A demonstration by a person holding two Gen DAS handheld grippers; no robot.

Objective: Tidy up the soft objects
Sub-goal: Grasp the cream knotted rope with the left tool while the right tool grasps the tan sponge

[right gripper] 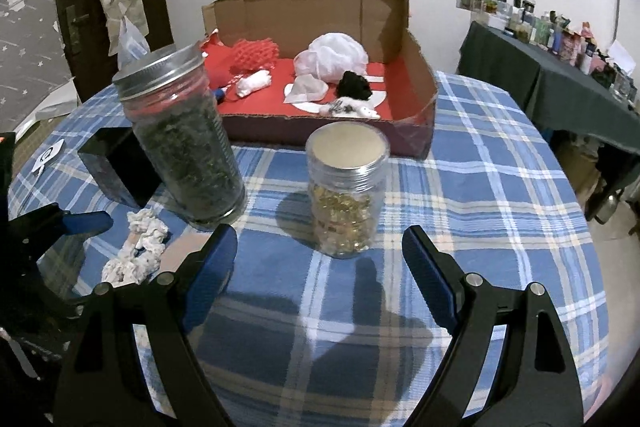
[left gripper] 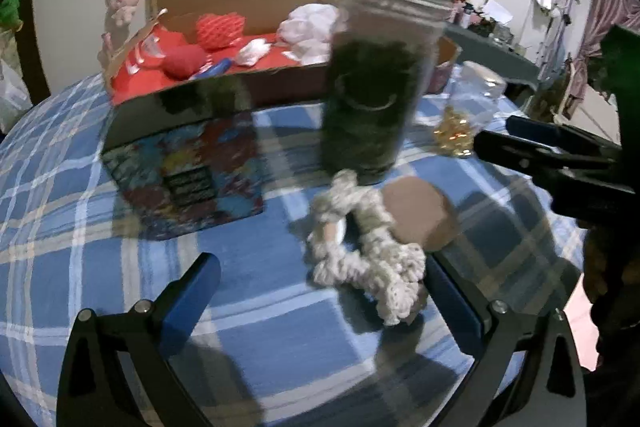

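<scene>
A cream crocheted scrunchie lies on the blue plaid tablecloth, just ahead of my open left gripper, nearer its right finger; it also shows in the right wrist view. A cardboard box with a red lining holds soft things: a red mesh pouf, a white pouf, a black scrunchie and a small white roll. My right gripper is open and empty, with a small jar of golden capsules just ahead between its fingers.
A tall jar of dark dried herbs stands beside the scrunchie. A black printed box sits left of it. A brown round pad lies under the scrunchie. A dark side table with bottles stands at the right.
</scene>
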